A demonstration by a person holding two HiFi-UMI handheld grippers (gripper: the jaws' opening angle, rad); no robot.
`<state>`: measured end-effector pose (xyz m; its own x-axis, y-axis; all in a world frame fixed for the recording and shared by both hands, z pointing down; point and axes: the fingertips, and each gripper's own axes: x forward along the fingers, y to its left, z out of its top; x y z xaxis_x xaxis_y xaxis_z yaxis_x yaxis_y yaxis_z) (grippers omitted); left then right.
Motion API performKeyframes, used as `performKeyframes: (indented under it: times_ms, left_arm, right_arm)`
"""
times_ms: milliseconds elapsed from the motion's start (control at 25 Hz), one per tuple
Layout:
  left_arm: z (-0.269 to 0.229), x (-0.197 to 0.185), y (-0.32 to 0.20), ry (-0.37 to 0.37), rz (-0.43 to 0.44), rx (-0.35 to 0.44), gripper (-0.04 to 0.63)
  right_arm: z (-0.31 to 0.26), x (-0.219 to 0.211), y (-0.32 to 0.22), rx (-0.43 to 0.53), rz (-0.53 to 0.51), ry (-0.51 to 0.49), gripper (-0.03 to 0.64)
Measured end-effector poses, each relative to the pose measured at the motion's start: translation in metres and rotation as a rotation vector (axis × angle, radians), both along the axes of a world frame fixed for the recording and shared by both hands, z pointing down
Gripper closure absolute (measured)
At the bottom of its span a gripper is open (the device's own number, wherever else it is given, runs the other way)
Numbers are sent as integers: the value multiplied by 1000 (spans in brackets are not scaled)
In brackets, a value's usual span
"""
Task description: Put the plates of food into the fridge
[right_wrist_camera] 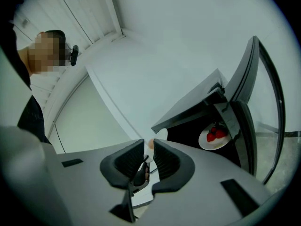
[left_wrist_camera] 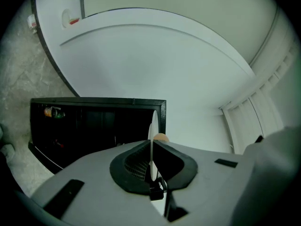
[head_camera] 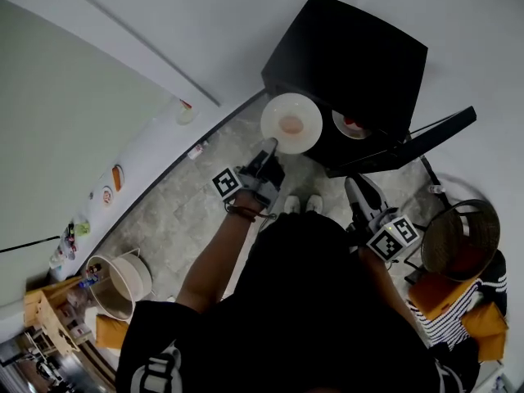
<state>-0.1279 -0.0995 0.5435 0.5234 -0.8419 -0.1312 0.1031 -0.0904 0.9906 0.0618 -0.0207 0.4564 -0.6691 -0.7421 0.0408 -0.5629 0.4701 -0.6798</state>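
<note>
A black mini fridge [head_camera: 348,56] stands on the floor with its door [head_camera: 409,144] swung open to the right. My left gripper [head_camera: 268,150] is shut on the rim of a white plate [head_camera: 291,123] that carries a pale orange piece of food. It holds the plate level just in front of the fridge's left side. In the left gripper view the plate [left_wrist_camera: 151,145] shows edge-on between the pads. A second plate with strawberries [head_camera: 352,126] sits inside the fridge, and it shows in the right gripper view [right_wrist_camera: 214,137]. My right gripper [head_camera: 355,187] hangs open and empty below the fridge door.
A round wicker basket [head_camera: 469,240] and orange cushions [head_camera: 483,322] lie at the right. A white bin [head_camera: 124,279] and a wooden stool [head_camera: 45,318] stand at the lower left. A white wall [head_camera: 90,121] runs along the left. My shoes [head_camera: 303,205] are just before the fridge.
</note>
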Motion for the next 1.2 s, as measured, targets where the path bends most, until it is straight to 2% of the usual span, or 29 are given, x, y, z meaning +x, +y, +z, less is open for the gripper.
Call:
performKeyframes:
  times_ms: [280,840,1040,1200]
  left_arm:
    - [30,5,-6,-36,39,-26,562]
    - [71,24,-54,3,31,-75,562]
    - [88,29,-72,-19,36,-110,563]
    - [93,32,-83,-7,23,-127,561]
  right_arm:
    - [4,19,-2,-18,60,-7,540]
    - [9,22,-4,-36,61,-21,540]
    - [13,27,-6,-52,78,-21,540]
    - [14,30,-8,-59,92,-20,540]
